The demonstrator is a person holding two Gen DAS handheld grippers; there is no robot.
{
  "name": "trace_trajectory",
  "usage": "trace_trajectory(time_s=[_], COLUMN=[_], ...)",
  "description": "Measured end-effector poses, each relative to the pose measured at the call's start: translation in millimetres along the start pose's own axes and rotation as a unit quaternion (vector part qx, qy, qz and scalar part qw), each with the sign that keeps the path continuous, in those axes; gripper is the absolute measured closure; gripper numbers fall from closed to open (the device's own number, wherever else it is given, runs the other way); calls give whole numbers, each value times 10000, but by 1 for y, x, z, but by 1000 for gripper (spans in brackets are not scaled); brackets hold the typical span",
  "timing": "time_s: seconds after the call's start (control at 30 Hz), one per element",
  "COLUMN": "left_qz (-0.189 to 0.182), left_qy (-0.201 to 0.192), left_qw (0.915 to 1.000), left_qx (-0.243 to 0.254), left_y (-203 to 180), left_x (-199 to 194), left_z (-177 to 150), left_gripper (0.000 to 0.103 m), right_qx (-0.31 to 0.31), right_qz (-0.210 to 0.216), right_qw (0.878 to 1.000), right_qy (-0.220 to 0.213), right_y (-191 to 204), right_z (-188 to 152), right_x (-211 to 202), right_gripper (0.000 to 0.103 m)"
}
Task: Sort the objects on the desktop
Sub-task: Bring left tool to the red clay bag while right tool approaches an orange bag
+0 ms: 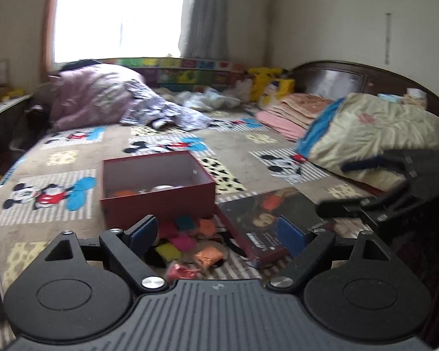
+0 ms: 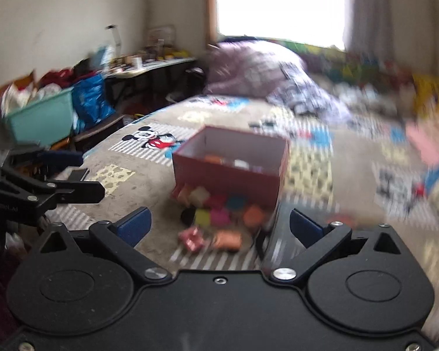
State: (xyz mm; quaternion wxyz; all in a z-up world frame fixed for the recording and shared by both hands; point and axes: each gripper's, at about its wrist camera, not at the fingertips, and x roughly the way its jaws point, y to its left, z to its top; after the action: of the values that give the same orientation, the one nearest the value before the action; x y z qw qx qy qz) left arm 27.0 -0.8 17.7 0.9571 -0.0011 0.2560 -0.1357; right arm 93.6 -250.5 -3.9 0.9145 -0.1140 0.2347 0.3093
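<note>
Hovering over the bedspread, the left gripper and right gripper both gaped wide, empty, above coloured blocks beside the red box.

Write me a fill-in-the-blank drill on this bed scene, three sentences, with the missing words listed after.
1. The red box sits on the bedspread with its top ____.
2. The pile of small coloured blocks lies on the bedspread just ____ the box, on the side nearest the cameras.
3. The left gripper has its jaws ____, with nothing clamped between them.

Missing words: open; outside; open
</note>
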Motion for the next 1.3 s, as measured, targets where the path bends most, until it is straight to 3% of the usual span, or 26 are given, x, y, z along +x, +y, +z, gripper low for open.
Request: trace_trajectory(time_s=[0.07, 0.17, 0.37, 0.53, 0.63, 0.73, 0.83, 0.9, 0.97, 1.1, 1.3], left_qz=[-74, -130, -332, -307, -444, -836, -1090, -1264, -1429, -1669, -1858], left_qy=[22, 197, 987, 1593, 1664, 1593, 1651, 1833, 2033, 2141, 2191], left_qw=[9996, 9970, 9884, 9784, 9728, 9705, 9621, 9523, 9423, 9263, 9047], left_qx=[277, 731, 1108, 1281, 1552, 1607, 1878, 2088, 2244, 2614, 3146], left_y=[0, 2, 22, 43, 54, 68, 73, 70, 64, 52, 40], left_x=[6, 21, 70, 121, 146, 170, 200, 221, 236, 250, 261], left_z=[3, 2, 0, -15, -29, -42, -56, -65, -73, -83, -89], left_gripper=[2, 2, 2, 2, 2, 2, 11, 30, 37, 37, 37], right_qx=[-431, -658, -20, 251, -103, -782, -1614, -2230, -2685, -3564, -3907], right_qz=[69, 321, 738, 901, 1128, 1281, 1483, 1591, 1724, 1815, 1997], right_qw=[9990, 9971, 9932, 9908, 9861, 9813, 9687, 9547, 9384, 9045, 8827], right_qy=[4, 223, 904, 980, 1213, 1204, 1161, 1160, 1329, 1479, 1684], right_y=[-3, -16, -53, -70, -72, -65, -51, -38, -29, -15, -8], right_z=[10, 25, 45, 33, 22, 14, 4, -9, -22, -49, -71], right_x=[7, 27, 93, 149, 172, 189, 202, 210, 220, 239, 262], right_gripper=[1, 1, 1, 1, 1, 2, 5, 8, 41, 42, 42])
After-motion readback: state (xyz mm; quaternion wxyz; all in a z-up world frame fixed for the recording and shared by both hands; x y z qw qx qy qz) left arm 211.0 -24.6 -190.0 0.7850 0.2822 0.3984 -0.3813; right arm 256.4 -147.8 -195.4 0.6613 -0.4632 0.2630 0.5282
